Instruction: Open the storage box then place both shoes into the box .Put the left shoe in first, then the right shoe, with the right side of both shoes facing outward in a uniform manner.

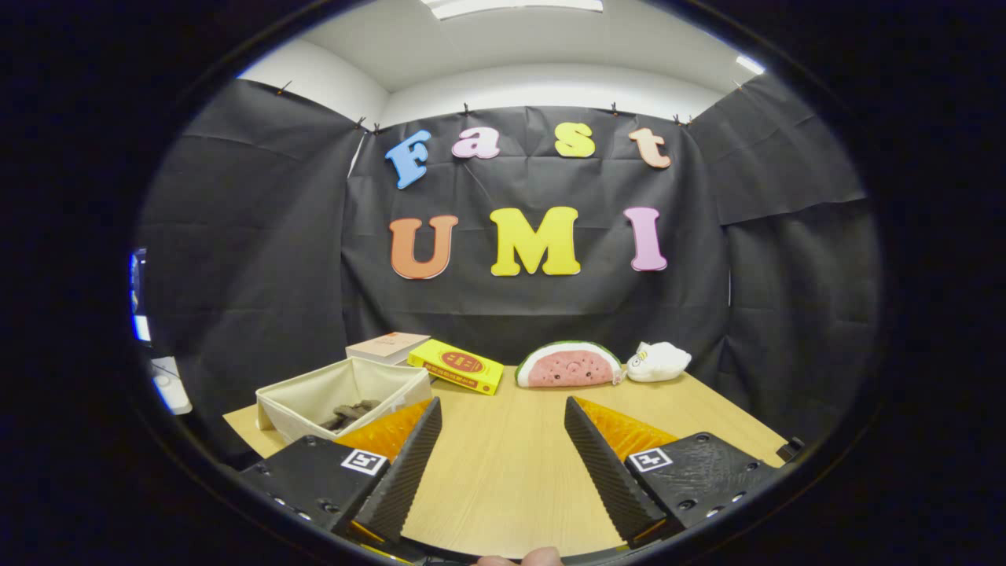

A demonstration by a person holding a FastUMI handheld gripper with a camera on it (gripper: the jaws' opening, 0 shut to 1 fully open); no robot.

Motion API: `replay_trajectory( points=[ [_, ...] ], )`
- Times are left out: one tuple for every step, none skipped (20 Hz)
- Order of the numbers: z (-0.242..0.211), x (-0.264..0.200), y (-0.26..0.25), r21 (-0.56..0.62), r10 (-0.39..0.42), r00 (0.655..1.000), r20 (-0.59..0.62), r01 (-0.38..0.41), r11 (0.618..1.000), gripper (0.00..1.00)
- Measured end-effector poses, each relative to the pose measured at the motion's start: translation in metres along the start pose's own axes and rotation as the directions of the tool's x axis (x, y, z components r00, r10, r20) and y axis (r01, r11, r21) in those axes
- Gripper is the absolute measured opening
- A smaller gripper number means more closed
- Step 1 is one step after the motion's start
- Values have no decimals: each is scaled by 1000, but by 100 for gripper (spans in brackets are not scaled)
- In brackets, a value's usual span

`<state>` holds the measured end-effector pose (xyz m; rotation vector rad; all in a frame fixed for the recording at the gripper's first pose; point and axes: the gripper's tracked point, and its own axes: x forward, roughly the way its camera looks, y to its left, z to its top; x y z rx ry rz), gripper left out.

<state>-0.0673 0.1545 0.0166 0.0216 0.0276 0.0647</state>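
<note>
I hold my gripper (503, 417) with ribbed fingers spread wide, gripping nothing, over bare wooden table (511, 472); the soft fabric box (314, 397) sits open beside the left finger.

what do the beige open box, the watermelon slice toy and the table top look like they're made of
The beige open-topped storage box looks like fabric: matte, soft walls that bow slightly. The watermelon-slice toy seems plush, with a fuzzy, rounded surface. The light table top looks like wood or wood-look laminate, judging by fine grain lines and a smooth finish. The open gripper holds nothing above the table.
</note>
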Motion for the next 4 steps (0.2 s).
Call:
replay_trajectory(
  points=[
    [1, 0, 0, 1, -3, 1000, 4, 3, 1000, 95],
    [1, 0, 0, 3, -7, 1000, 5, 7, 1000, 95],
    [1, 1, 1, 1, -11, 1000, 7, 11, 1000, 96],
    [0, 3, 0, -1, -14, 1000, 6, 14, 1000, 95]
  ],
)
